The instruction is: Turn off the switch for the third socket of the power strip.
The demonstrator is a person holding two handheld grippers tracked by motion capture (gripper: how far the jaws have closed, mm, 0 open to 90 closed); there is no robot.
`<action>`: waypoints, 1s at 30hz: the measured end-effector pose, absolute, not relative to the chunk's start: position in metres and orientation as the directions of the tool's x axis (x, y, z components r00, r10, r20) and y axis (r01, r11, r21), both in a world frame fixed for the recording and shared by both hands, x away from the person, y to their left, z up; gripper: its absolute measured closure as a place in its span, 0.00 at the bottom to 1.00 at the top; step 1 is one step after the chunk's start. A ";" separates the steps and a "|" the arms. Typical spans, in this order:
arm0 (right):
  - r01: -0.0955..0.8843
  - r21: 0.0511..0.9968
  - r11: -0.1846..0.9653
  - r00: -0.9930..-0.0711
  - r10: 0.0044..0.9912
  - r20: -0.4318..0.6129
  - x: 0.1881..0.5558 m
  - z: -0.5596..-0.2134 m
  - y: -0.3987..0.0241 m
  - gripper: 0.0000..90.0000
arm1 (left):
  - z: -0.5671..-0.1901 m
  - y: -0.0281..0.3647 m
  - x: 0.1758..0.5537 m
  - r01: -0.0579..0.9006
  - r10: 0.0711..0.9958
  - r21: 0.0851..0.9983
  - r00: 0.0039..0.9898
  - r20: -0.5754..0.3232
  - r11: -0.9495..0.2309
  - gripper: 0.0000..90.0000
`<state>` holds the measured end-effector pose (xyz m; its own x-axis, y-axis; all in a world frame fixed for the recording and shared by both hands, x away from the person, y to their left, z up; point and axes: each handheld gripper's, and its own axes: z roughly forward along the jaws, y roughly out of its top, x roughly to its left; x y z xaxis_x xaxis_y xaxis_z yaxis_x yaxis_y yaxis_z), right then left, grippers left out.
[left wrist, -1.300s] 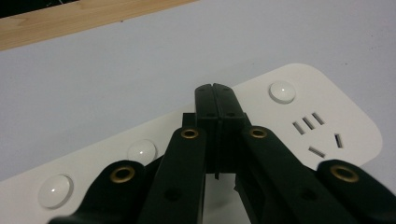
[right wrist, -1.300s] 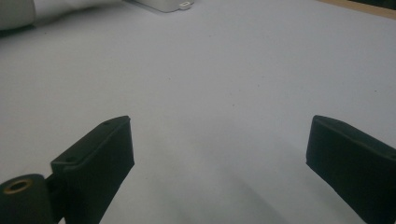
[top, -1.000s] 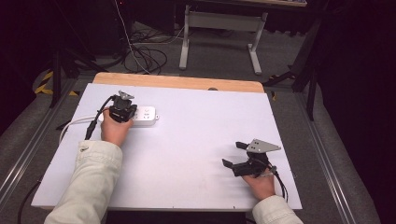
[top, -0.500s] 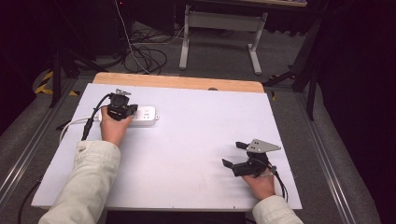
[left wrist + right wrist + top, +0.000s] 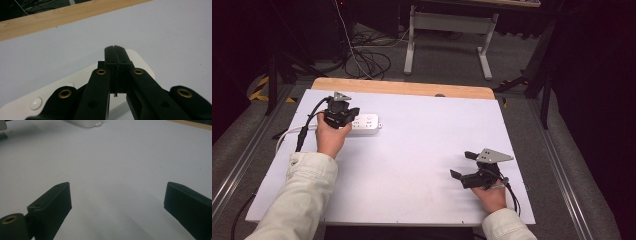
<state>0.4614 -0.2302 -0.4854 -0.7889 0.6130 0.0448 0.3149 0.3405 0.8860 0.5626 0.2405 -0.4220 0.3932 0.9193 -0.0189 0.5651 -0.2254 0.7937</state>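
- High view: the left gripper [image 5: 343,111] sits over a white, rounded plastic power strip [image 5: 364,124] on the matte white table [image 5: 422,150]; the right gripper [image 5: 467,165] rests near the front edge.
- Left gripper view: black jaws pressed together, empty, above the glossy strip [image 5: 37,100].
- Right gripper view: blocky jaws spread wide over bare tabletop [image 5: 117,162].

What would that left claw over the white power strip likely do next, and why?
Probably press its tip down on the power strip: the left gripper is shut, poised over the strip near its round button. The right gripper rests open, far off.
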 end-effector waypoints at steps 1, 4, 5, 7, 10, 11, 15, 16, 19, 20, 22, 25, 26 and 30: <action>0.316 0.886 0.339 -0.789 0.613 0.047 0.461 -0.485 -0.230 0.09 | -0.421 0.240 0.562 0.573 0.921 0.790 0.390 -0.028 -0.218 1.00; 0.317 0.888 0.332 -0.791 0.610 0.054 0.462 -0.485 -0.231 0.09 | -0.416 0.238 0.560 0.577 0.922 0.792 0.385 -0.049 -0.199 0.99; 0.318 0.889 0.329 -0.791 0.610 0.057 0.462 -0.485 -0.232 0.09 | -0.414 0.238 0.559 0.572 0.922 0.795 0.385 -0.045 -0.200 0.99; 0.318 0.890 0.328 -0.792 0.608 0.059 0.462 -0.485 -0.232 0.09 | -0.410 0.237 0.557 0.558 0.918 0.802 0.394 -0.033 -0.211 0.98; 0.318 0.889 0.329 -0.793 0.607 0.059 0.462 -0.485 -0.231 0.09 | -0.404 0.237 0.553 0.545 0.916 0.811 0.400 -0.031 -0.211 0.98; 0.318 0.889 0.328 -0.793 0.607 0.059 0.462 -0.485 -0.231 0.09 | -0.403 0.237 0.552 0.541 0.915 0.814 0.402 -0.029 -0.212 0.98; 0.319 0.890 0.326 -0.792 0.608 0.061 0.463 -0.485 -0.232 0.09 | -0.399 0.237 0.547 0.529 0.912 0.821 0.410 -0.026 -0.215 0.98; 0.319 0.890 0.327 -0.792 0.608 0.060 0.463 -0.485 -0.231 0.09 | -0.399 0.238 0.546 0.526 0.910 0.822 0.413 -0.024 -0.217 0.97; 0.319 0.889 0.328 -0.792 0.608 0.059 0.463 -0.485 -0.231 0.09 | -0.395 0.240 0.542 0.527 0.910 0.823 0.413 -0.030 -0.212 0.91; 0.319 0.889 0.328 -0.792 0.608 0.060 0.463 -0.485 -0.231 0.09 | -0.394 0.240 0.541 0.534 0.910 0.820 0.412 -0.041 -0.205 0.88; 0.320 0.889 0.327 -0.792 0.607 0.061 0.463 -0.485 -0.231 0.09 | -0.390 0.242 0.536 0.533 0.906 0.823 0.420 -0.056 -0.196 0.80; 0.319 0.889 0.328 -0.793 0.607 0.061 0.463 -0.485 -0.231 0.09 | -0.384 0.244 0.528 0.513 0.896 0.835 0.440 -0.058 -0.198 0.70; 0.319 0.889 0.329 -0.793 0.606 0.061 0.463 -0.485 -0.231 0.09 | -0.382 0.243 0.524 0.507 0.893 0.839 0.446 -0.058 -0.199 0.66; 0.319 0.889 0.329 -0.793 0.606 0.061 0.462 -0.485 -0.231 0.09 | -0.372 0.243 0.510 0.462 0.863 0.860 0.503 -0.053 -0.217 0.53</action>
